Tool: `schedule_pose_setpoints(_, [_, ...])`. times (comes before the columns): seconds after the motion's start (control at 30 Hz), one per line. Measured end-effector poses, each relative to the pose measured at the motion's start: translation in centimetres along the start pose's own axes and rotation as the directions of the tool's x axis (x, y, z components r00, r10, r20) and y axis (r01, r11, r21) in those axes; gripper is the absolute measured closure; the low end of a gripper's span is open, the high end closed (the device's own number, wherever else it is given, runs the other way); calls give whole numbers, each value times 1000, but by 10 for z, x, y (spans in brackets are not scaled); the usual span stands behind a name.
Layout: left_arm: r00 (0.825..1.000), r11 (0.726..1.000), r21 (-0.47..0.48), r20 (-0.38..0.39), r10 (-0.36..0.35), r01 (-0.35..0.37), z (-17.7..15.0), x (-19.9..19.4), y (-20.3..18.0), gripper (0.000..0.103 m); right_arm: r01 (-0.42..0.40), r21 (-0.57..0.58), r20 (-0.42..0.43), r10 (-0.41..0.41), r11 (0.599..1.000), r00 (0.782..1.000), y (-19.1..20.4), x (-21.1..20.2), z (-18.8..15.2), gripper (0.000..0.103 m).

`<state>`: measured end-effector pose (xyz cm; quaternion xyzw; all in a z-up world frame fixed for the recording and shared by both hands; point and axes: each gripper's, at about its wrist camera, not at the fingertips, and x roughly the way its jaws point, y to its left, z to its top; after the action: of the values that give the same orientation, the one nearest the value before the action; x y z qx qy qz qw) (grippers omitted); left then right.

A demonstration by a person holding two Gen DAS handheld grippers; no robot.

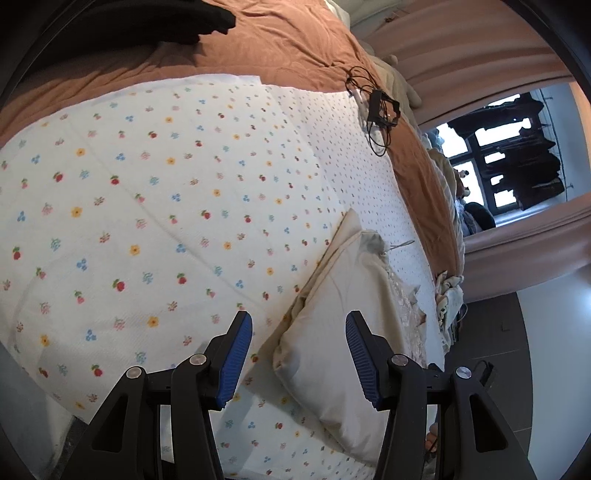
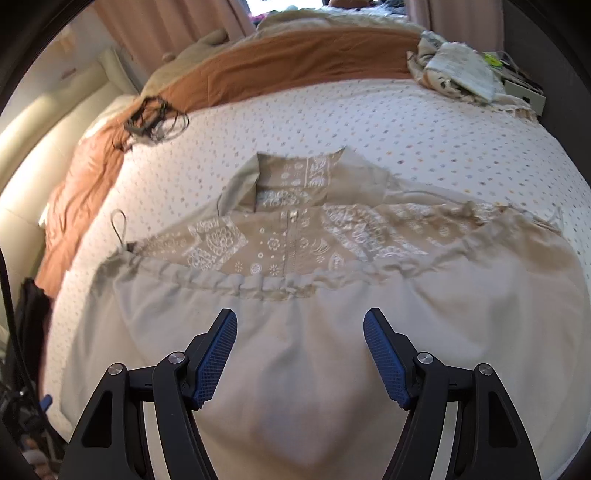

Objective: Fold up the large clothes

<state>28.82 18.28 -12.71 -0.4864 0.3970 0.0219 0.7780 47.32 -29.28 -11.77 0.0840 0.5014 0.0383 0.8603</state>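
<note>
A beige garment (image 2: 295, 332) with a white paisley-patterned yoke, a short zipper and a collar lies partly folded on the floral bedspread (image 2: 406, 122). My right gripper (image 2: 300, 354) is open and empty, just above its plain lower panel. In the left wrist view the same garment (image 1: 343, 332) shows as a cream folded bundle at the bed's right edge. My left gripper (image 1: 299, 358) is open and empty, its jaws spread over the bundle's near corner without touching it.
A black cable bundle (image 1: 376, 110) lies on the rust-brown blanket (image 1: 258, 44), also in the right wrist view (image 2: 155, 118). A pile of patterned clothes (image 2: 458, 70) sits at the far right corner. A dark garment (image 1: 192, 18) lies far back. The dark floor (image 1: 491, 369) is beside the bed.
</note>
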Motion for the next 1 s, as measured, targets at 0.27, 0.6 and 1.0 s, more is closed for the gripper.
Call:
schedule_pose_setpoints(0.27, [999, 999, -51, -35, 14, -16, -14, 6, 22, 49, 23, -65, -80, -28, 998, 996, 2, 50, 6, 83])
schedule_pose_setpoints(0.6, [995, 998, -51, -100, -26, 21, -29, 28, 9, 49, -29, -88, 44, 33, 996, 998, 2, 11, 47, 100])
schedule_pose_setpoints(1.0, [985, 999, -52, -173, -15, 6, -51, 55, 5, 49, -11, -52, -21, 10, 999, 1000, -5, 75, 38, 100])
